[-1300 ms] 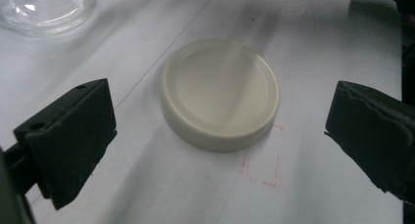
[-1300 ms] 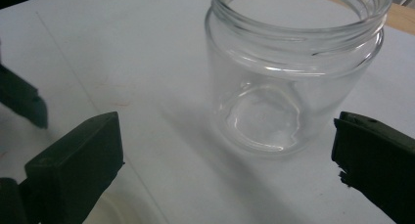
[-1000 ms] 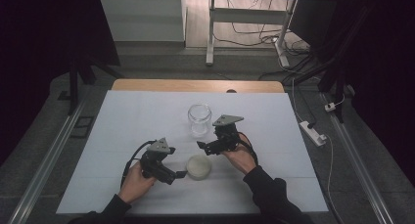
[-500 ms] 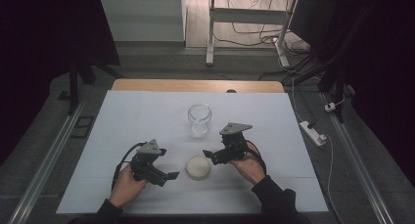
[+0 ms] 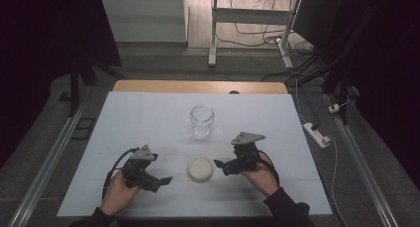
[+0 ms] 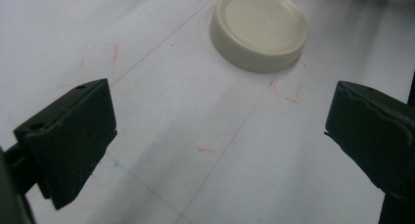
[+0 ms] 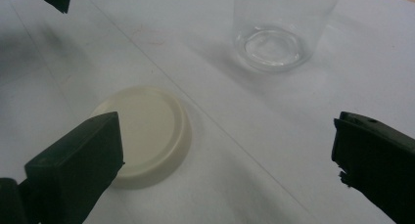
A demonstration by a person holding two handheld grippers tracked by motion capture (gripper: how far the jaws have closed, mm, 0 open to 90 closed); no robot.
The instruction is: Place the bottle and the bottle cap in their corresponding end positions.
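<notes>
A cream round lid (image 5: 201, 168) lies flat on the white table sheet (image 5: 148, 123), near the front. Behind it stands an empty clear glass jar (image 5: 202, 121), upright and uncapped. My left gripper (image 5: 166, 180) hovers just left of the lid, open, nothing between its jaws; the lid (image 6: 259, 28) lies ahead of it. My right gripper (image 5: 219, 165) sits just right of the lid, open and empty. From the right gripper view the lid (image 7: 147, 133) is by the left jaw and the jar (image 7: 279, 28) farther ahead.
A wooden strip (image 5: 198, 86) runs along the table's far edge. Metal rails (image 5: 49, 157) flank the table. A power strip (image 5: 317, 134) lies on the floor at the right. Faint red marks (image 6: 288, 89) show on the sheet beside the lid.
Both hands drew back toward the front edge. The left gripper moved away from the lid to the left; the right gripper came down from beside the jar to the lid's right side.
</notes>
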